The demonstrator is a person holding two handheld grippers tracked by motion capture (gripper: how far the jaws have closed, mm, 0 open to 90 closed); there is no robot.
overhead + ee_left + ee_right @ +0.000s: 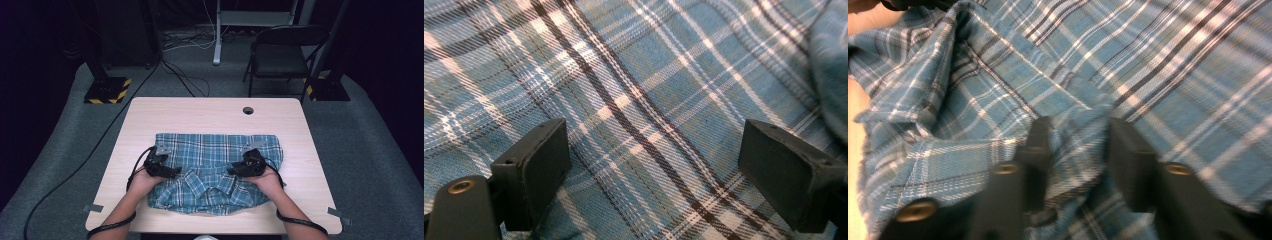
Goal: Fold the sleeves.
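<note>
The right tool (1075, 150) has its jaws drawn in narrow on a raised fold of the shirt (215, 170), and in the right gripper view the plaid cloth bunches up between the two black pads, so it reads as a grip on the fabric near the collar (197, 181). The left tool (654, 165) stands wide, its pads well apart with flat cloth between and beneath them and nothing pinched. In the high view both tools rest on the shirt's near half, the left tool toward the left edge and the right tool toward the right, each pointing inward. The shirt lies roughly folded in the middle of the tabletop (150, 112), collar toward the person, its near hem rumpled. The step in hand looks like folding or smoothing the garment. To do it well, the right tool should keep a firm pinch on that one fold and not gather extra layers, since a thick bunch may slip or drag the whole shirt along. The left tool would best either press down to anchor the cloth or close on a matching point, so that both sides lift evenly and the plaid stays square. Lifting low and slowly should keep the layers beneath from shifting. No containers stand on the tabletop; a chair (285, 50) stands beyond it.
</note>
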